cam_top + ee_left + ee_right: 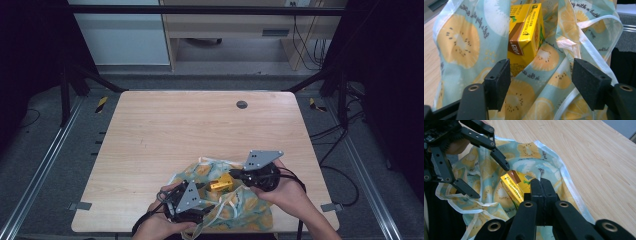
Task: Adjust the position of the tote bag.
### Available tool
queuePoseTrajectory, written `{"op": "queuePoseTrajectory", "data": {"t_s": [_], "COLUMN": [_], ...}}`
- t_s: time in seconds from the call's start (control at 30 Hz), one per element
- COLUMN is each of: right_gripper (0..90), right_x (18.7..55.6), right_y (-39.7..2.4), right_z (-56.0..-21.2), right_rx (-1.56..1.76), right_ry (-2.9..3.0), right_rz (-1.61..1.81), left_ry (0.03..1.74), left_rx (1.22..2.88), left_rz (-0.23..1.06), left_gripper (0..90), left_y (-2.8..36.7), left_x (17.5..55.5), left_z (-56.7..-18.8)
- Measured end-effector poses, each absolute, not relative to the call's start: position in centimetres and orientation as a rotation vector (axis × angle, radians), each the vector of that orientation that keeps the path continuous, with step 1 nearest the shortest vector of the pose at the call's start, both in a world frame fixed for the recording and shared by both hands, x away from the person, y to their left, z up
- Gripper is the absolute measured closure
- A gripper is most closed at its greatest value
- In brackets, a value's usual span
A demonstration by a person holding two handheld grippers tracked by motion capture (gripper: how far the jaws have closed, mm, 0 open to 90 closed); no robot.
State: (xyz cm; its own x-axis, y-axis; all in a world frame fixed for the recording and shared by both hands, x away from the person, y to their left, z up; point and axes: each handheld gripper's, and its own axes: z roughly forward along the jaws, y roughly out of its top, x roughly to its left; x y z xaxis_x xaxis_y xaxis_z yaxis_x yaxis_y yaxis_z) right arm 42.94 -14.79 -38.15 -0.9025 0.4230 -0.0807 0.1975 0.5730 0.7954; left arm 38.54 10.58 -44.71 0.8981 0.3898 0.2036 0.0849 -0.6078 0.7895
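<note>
The left gripper [200, 196], jaws wide apart, hovers over the fruit-print cloth bag [250, 212] at the table's [165, 130] near edge; the yellow drink carton [525, 35] lies on the bag just beyond its jaws. The right gripper [541, 192], jaws pressed together, reaches in beside the carton, apparently touching it

Bag [461, 42] pale blue, yellow fruit-slice print; carton [525, 35] yellow, brown.

bag [245, 210] lies at the table's [165, 130] near edge, carton [221, 184] on its middle, left gripper [200, 207] at the carton's near left, right gripper [239, 175] touching its right side.
</note>
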Motion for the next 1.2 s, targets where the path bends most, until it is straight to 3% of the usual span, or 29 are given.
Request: {"op": "queuePoseTrajectory", "data": {"t_s": [0.2,0.43,0.5,0.63,0.7,0.83,1.03,1.2], "right_gripper": [90.0,90.0,90.0,90.0,90.0,90.0,90.0,90.0], "right_x": [43.1,43.4,43.4,43.4,43.4,43.6,43.9,44.8], "right_y": [-14.7,-14.6,-14.6,-14.5,-14.4,-14.4,-14.6,-14.7], "right_z": [-38.1,-38.1,-38.0,-38.0,-38.0,-38.0,-38.0,-38.2], "right_rx": [0.521,0.516,0.519,0.515,0.516,0.514,0.538,0.575], "right_ry": [2.542,2.543,2.541,2.542,2.544,2.541,2.528,2.501], "right_rz": [1.237,1.239,1.242,1.243,1.242,1.245,1.255,1.282], "left_ry": [0.375,0.381,0.381,0.39,0.392,0.376,0.342,0.32], "left_rx": [2.246,2.292,2.31,2.311,2.321,2.349,2.381,2.388], "left_rz": [0.398,0.387,0.382,0.392,0.378,0.395,0.384,0.396], "left_gripper": [33.9,51.9,50.7,39.5,39.2,51.0,83.7,90.0], "left_y": [10.3,10.5,10.4,10.1,10.0,9.8,10.2,10.1], "left_x": [39.6,39.5,39.7,39.8,40.0,39.9,39.6,39.0], "left_z": [-45.8,-46.2,-46.6,-46.7,-46.7,-46.9,-46.9,-46.5]}}
